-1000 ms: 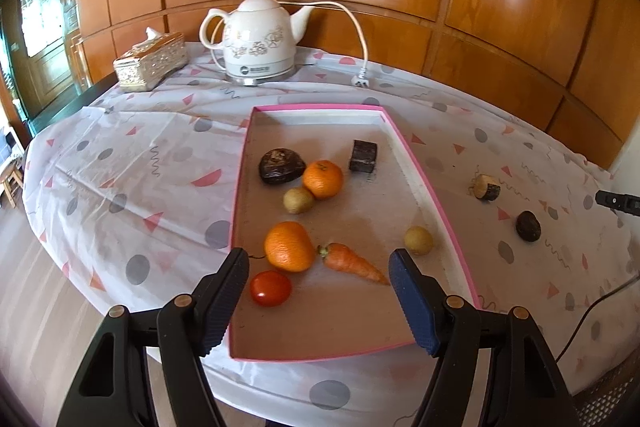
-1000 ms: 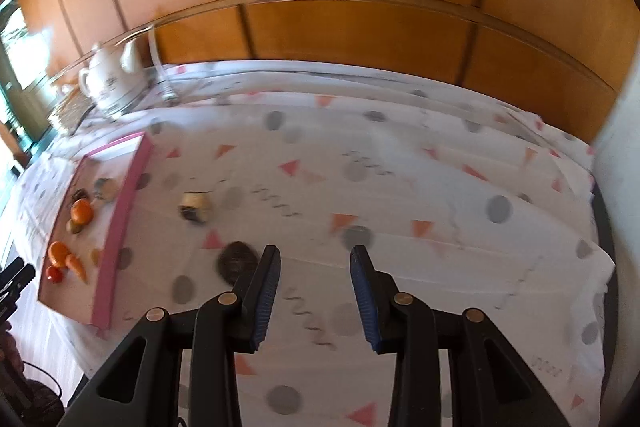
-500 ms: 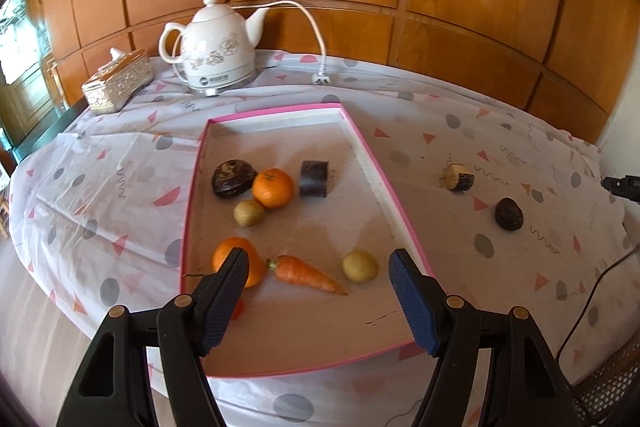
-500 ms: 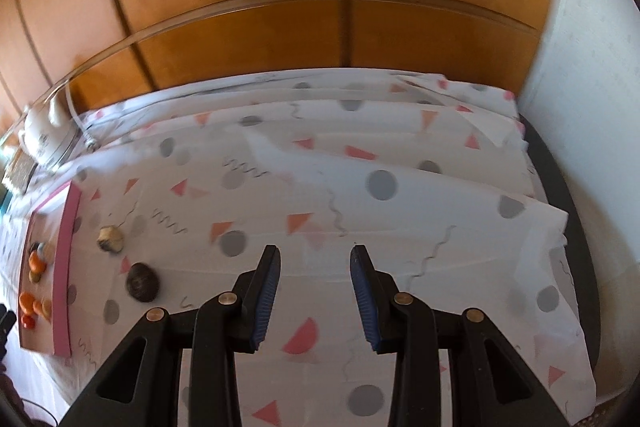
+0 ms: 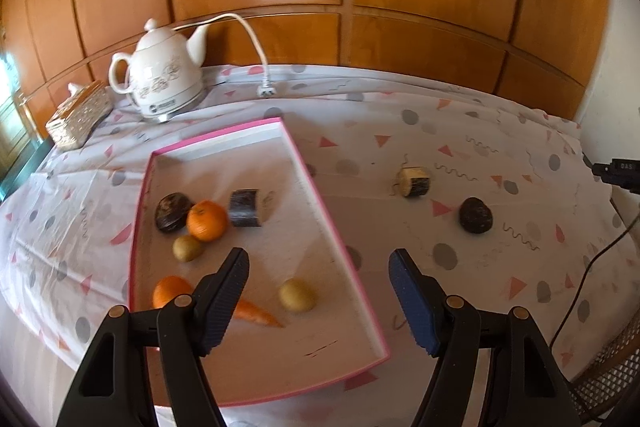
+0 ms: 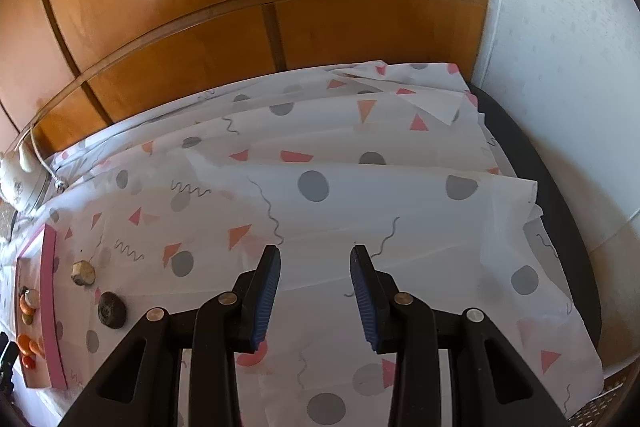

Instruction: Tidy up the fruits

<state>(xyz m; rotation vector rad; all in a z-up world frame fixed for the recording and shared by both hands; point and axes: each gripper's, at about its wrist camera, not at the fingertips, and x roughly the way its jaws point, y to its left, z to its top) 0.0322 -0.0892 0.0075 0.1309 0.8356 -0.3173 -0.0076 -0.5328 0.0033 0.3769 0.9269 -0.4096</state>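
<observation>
A pink-rimmed tray [image 5: 320,199] lies on the patterned tablecloth. It holds two oranges [image 5: 207,220], a carrot [image 5: 256,314], two small yellow-green fruits [image 5: 297,294], a dark round fruit [image 5: 172,211] and a dark cut piece [image 5: 245,207]. Outside it, to the right, lie a pale cut piece [image 5: 414,181] and a dark round fruit [image 5: 475,215]. My left gripper [image 5: 320,301] is open and empty above the tray's near right edge. My right gripper [image 6: 315,303] is open and empty over bare cloth; the two loose pieces [image 6: 112,309] lie far to its left.
A white electric kettle [image 5: 164,83] with cord and a gold tissue box [image 5: 78,121] stand at the back left. Wood panelling backs the table. A white wall [image 6: 560,67] and the table's dark edge [image 6: 560,211] are on the right. A black cable [image 5: 592,267] hangs at right.
My left gripper has swung right, so the tray slid left in its view and the loose pieces came nearer the centre. My right gripper has turned right, away from the loose pieces.
</observation>
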